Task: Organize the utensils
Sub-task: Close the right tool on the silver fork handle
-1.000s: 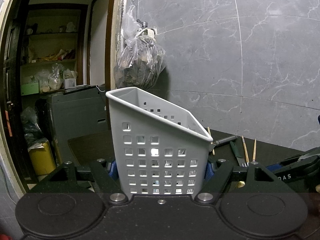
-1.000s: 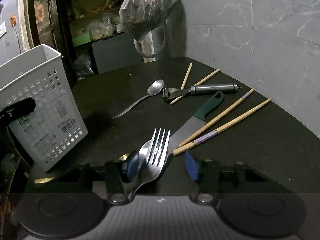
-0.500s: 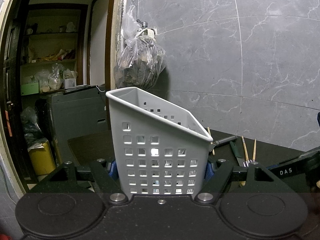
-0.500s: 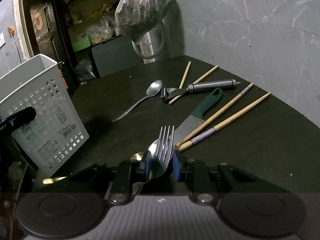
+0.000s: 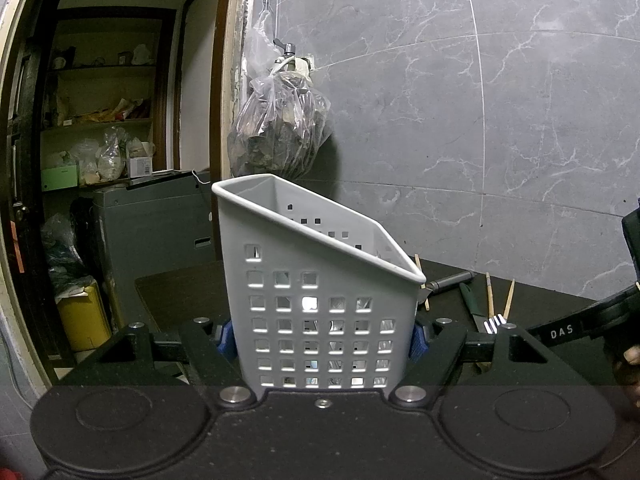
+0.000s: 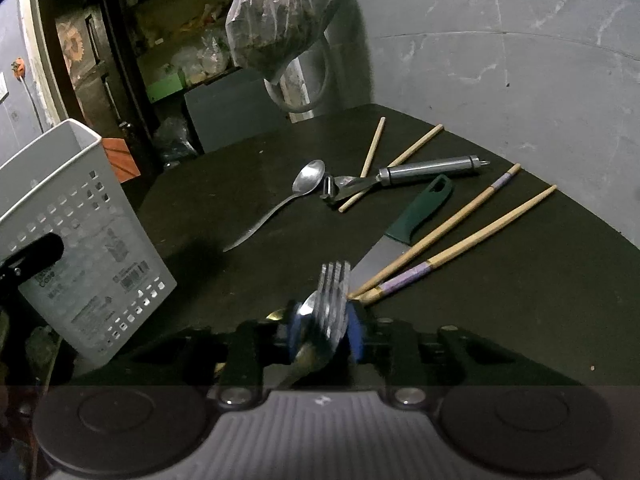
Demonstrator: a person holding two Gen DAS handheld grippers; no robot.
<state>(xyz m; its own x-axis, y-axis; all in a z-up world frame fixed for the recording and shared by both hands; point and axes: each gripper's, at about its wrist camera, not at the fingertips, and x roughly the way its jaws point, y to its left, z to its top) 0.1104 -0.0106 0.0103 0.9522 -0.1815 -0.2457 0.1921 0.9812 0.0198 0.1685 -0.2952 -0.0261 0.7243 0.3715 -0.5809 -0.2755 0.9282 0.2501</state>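
Note:
My left gripper (image 5: 320, 336) is shut on a grey perforated utensil basket (image 5: 316, 292), holding it by both sides near its base. The basket also shows at the left of the right wrist view (image 6: 88, 248). My right gripper (image 6: 325, 330) is shut on a steel fork (image 6: 332, 296) and a spoon (image 6: 308, 312) together, lifted off the dark table (image 6: 500, 312). The fork's tines show in the left wrist view (image 5: 495, 325).
On the table lie a spoon (image 6: 280, 204), a steel peeler (image 6: 404, 178), a green-handled knife (image 6: 404, 226), two purple-banded chopsticks (image 6: 452, 244) and two plain chopsticks (image 6: 376, 152). A plastic bag (image 6: 276, 20) hangs on the marble wall behind.
My right gripper closed on the fork and spoon and raised them off the table. The left gripper and the basket have not moved.

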